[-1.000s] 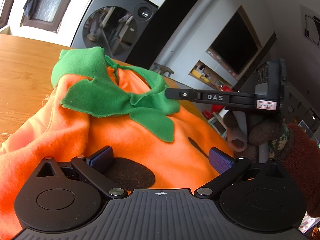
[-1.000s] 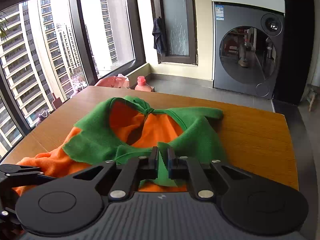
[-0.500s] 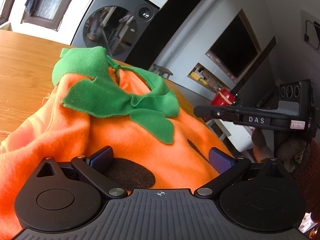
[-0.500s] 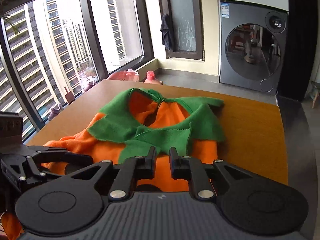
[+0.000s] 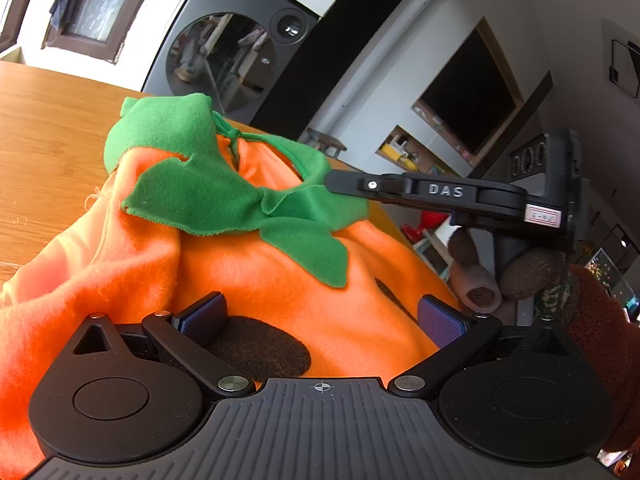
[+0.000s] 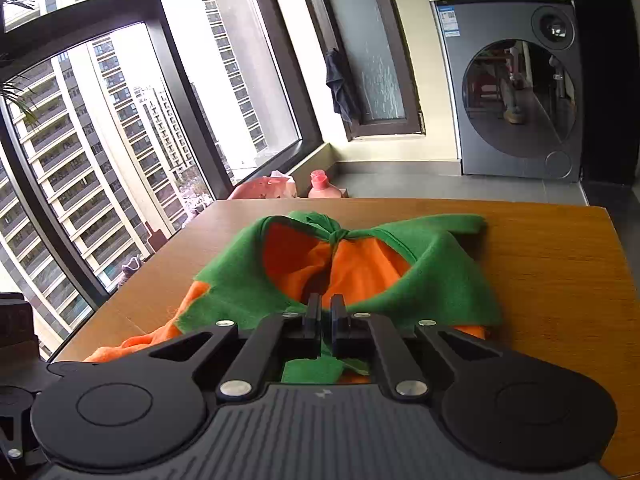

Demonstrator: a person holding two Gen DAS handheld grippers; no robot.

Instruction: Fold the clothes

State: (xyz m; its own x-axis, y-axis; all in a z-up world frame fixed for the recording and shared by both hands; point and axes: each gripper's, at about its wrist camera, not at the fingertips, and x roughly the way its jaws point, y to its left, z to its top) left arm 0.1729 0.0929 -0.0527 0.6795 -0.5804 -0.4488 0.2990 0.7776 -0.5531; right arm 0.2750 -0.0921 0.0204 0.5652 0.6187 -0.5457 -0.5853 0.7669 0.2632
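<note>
An orange pumpkin costume (image 5: 280,280) (image 6: 360,268) with a green leaf collar (image 5: 208,192) (image 6: 440,280) lies bunched on the wooden table (image 5: 48,128) (image 6: 560,280). My left gripper (image 5: 320,312) stands open low over the orange front, its blue pads either side of a black felt patch (image 5: 260,352), touching nothing that I can see. My right gripper (image 6: 325,308) (image 5: 332,182) reaches in from the right, its jaws closing to a narrow slit on the collar's near rim. A gloved hand (image 5: 520,276) holds it.
A grey washing machine (image 6: 512,96) (image 5: 224,60) stands beyond the table's far edge. Tall windows (image 6: 120,160) run along the left, with a pink bottle (image 6: 320,186) on the floor by them. Bare wood shows to the right of the costume.
Half a second ago the right gripper had drawn back off the costume; now it is at the green collar again, as it was a second ago. The left gripper has not moved.
</note>
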